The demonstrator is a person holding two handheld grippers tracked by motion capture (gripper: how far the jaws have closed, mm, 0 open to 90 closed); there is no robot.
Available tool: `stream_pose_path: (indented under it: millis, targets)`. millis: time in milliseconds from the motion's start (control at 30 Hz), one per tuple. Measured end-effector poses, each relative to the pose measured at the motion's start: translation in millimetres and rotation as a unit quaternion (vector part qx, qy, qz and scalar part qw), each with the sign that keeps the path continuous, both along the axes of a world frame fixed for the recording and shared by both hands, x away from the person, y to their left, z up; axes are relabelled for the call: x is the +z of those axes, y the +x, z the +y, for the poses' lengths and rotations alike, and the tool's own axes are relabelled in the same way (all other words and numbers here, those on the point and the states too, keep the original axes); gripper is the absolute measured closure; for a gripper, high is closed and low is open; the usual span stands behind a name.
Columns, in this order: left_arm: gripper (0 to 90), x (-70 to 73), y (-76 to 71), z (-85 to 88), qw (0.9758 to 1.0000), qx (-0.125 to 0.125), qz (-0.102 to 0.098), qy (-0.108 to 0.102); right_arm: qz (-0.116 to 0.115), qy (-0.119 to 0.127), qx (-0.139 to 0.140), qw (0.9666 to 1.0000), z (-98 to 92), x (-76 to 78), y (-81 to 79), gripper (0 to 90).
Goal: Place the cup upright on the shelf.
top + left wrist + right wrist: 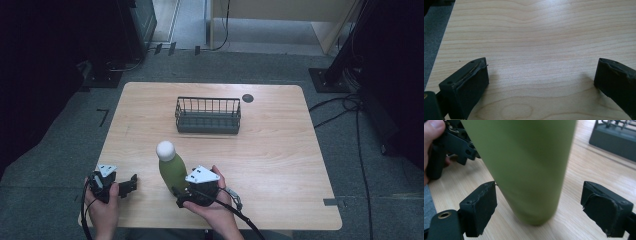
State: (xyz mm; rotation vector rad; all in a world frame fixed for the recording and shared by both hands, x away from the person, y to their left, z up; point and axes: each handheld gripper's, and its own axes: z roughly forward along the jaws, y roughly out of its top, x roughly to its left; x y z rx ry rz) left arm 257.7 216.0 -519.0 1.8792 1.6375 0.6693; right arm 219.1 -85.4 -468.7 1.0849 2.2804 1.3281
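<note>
The right gripper view shows the right gripper (539, 205) with its jaws spread around the base of a green bottle (524, 165); the left pad sits just beside the bottle wall and the right pad stands clear of it. The bottle, white-capped, stands upright on the wooden table (280, 165), near its front edge. The left gripper (540, 80) rests spread over bare wood. A dark wire basket (208, 116) sits farther back.

My table (280, 150) is lit evenly from above, while the floor around it stays dim. The green bottle (524, 170) looks blurred up close. My jaws throw soft shadows on the wood.
</note>
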Motion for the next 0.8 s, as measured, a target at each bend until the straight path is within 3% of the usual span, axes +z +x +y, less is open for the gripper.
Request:
stream_pose_path:
  millis: [800]
  targets:
    - [0.0, 0.0, 0.0, 0.0, 1.0000, 0.000, 0.000, 0.000, -0.027, 0.031, 0.013, 0.9991, 21.0, 24.2, 15.4, 16.8]
